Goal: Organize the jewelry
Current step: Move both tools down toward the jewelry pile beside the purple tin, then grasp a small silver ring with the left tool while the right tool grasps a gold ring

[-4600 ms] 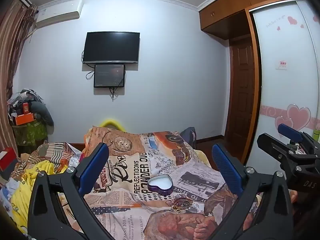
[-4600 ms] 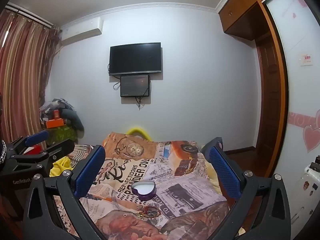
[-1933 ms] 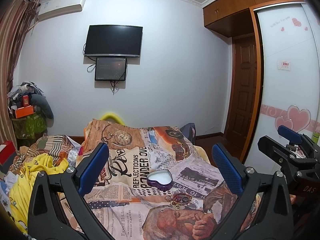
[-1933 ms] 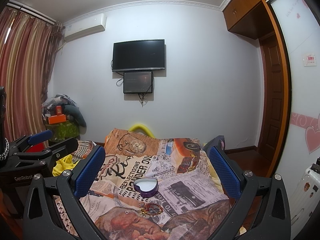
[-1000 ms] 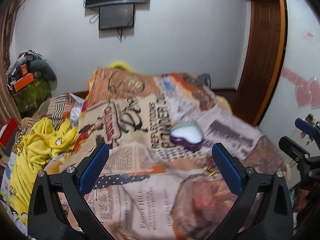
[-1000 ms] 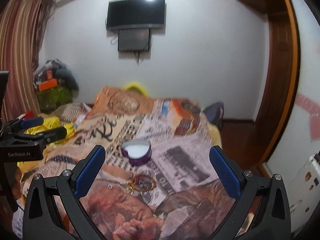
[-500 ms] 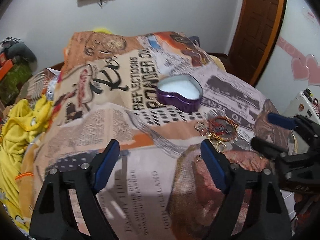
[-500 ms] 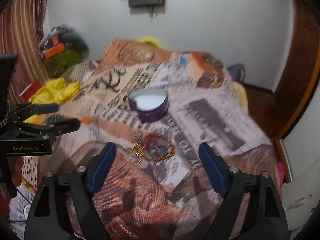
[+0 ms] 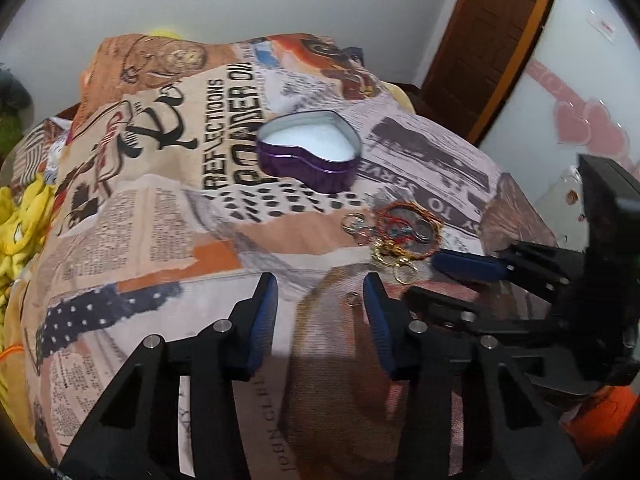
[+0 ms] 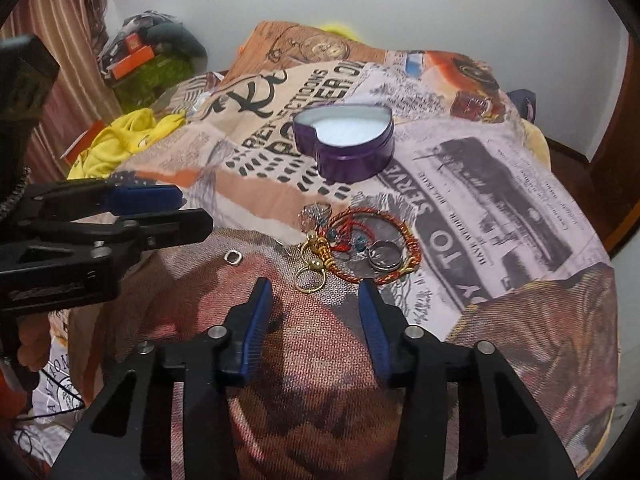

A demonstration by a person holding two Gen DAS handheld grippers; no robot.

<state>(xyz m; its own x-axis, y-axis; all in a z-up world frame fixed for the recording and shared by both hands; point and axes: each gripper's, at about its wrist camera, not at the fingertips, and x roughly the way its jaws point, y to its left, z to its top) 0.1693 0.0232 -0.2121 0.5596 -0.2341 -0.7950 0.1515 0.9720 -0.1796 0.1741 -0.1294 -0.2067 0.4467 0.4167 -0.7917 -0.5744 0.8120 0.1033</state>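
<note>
Left wrist view: the left claw (image 9: 320, 292) hangs low over a bed covered by a newspaper-print blanket (image 9: 152, 208), its blue-padded jaws partly apart and holding nothing. A small silver ring (image 9: 351, 299) lies on the blanket between the jaw tips, close to the right one. Beyond it sits a tangle of jewelry (image 9: 394, 232), red-and-gold cord bracelets with gold and silver rings, and farther back an open purple heart-shaped tin (image 9: 310, 150) with a white lining. The right claw (image 9: 448, 276) enters from the right, one blue pad just beside the pile.

Right wrist view: the right claw (image 10: 314, 294) hovers just short of the jewelry (image 10: 356, 248), jaws partly apart and empty. The tin (image 10: 346, 144) stands behind the pile. The left claw (image 10: 176, 210) reaches in from the left, near the loose silver ring (image 10: 232, 257). Yellow clothing (image 10: 120, 144) is bunched at the bed's far left.
</note>
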